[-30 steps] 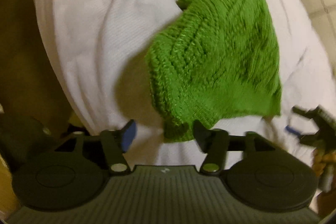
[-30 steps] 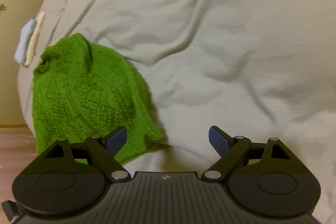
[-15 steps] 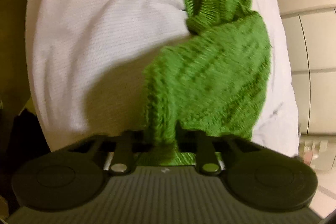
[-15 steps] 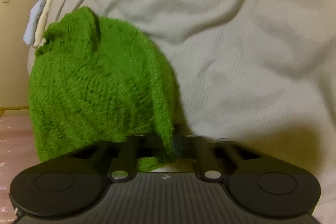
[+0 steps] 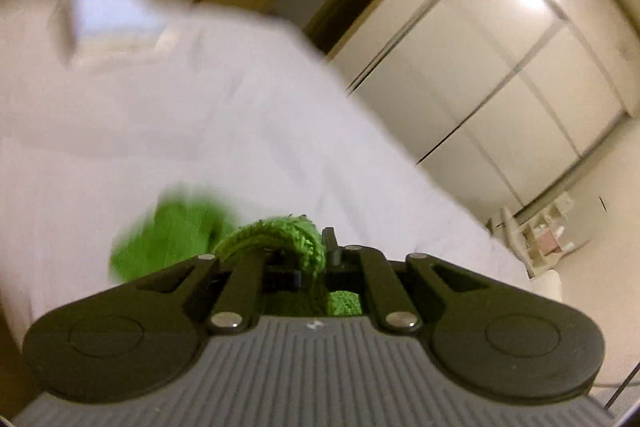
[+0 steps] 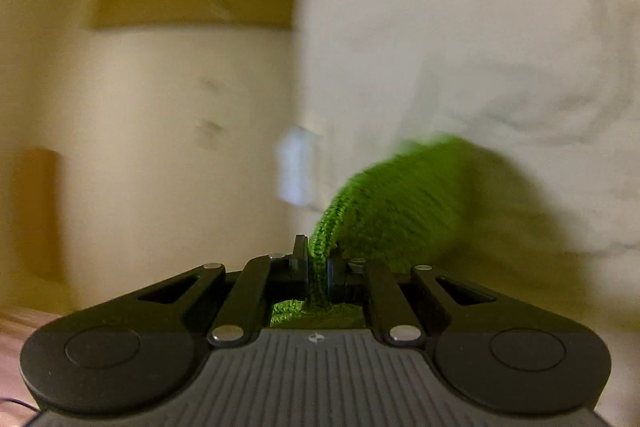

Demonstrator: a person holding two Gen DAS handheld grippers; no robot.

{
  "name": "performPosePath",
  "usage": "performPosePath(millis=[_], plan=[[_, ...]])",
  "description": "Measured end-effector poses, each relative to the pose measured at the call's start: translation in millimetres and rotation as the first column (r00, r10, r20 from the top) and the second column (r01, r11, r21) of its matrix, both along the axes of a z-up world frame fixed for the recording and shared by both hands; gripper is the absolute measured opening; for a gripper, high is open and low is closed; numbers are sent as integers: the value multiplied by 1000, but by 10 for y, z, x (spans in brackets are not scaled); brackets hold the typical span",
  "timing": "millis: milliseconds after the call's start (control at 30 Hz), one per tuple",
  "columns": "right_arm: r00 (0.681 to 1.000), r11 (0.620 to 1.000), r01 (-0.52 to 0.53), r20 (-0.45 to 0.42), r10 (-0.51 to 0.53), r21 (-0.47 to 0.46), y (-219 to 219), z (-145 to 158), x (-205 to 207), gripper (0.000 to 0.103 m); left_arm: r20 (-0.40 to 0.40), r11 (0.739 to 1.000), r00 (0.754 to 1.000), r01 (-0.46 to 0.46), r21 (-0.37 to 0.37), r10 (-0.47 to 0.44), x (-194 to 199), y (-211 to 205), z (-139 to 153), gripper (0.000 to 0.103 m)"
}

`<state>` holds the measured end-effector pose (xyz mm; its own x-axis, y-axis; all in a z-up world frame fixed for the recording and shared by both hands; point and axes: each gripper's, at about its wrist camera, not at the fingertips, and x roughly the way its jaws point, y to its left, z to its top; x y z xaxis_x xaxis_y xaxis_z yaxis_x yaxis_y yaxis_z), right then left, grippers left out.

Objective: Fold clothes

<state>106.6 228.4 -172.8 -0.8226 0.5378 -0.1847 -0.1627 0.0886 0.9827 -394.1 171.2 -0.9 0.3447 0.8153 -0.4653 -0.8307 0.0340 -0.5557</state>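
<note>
A green knitted garment (image 5: 276,235) is pinched at its edge in my left gripper (image 5: 316,257), whose jaws are shut on the knit. The rest of it trails blurred down toward the white bed sheet (image 5: 200,131). In the right wrist view the same green garment (image 6: 400,203) rises from my right gripper (image 6: 318,267), which is shut on another edge of it. The cloth stretches away to the right over the white bedding (image 6: 480,47). Both views are smeared by motion.
White sliding wardrobe doors (image 5: 500,67) stand beyond the bed. A small shelf with clutter (image 5: 540,231) sits at the far right. A cream wall (image 6: 160,127) and a pale blue folded item (image 6: 294,171) lie left of the bed.
Both grippers, open a second ago beside the garment on the bed, closed on its edges and then lifted it. The views swung up from the sheet toward the room.
</note>
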Motion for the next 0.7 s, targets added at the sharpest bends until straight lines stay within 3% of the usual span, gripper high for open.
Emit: performPosePath(millis=[67, 167, 267, 367, 467, 567, 700], plan=[[998, 991, 57, -37, -53, 118, -1, 415, 17, 8, -32, 994, 999, 46, 102, -43, -76, 97, 401, 6], [990, 947, 135, -70, -119, 292, -30, 1061, 41, 8, -64, 966, 993, 112, 233, -100, -213, 231, 953, 6], [980, 888, 196, -56, -190, 417, -105, 1573, -44, 8, -23, 949, 986, 164, 269, -164, -387, 449, 1234, 6], [951, 846, 285, -20, -309, 451, -74, 1857, -184, 8, 3, 941, 969, 240, 238, -248, -526, 867, 1277, 6], [884, 814, 408, 43, -465, 413, 67, 1947, -299, 8, 29, 928, 938, 336, 160, -345, -514, 1509, 1131, 6], [802, 758, 512, 90, -590, 404, 193, 2065, -321, 8, 51, 897, 899, 428, 110, -435, -367, 2127, 1010, 6], [684, 652, 603, 121, -719, 459, 156, 2360, -402, 8, 51, 819, 826, 546, 174, -561, -154, 2538, 1255, 6]])
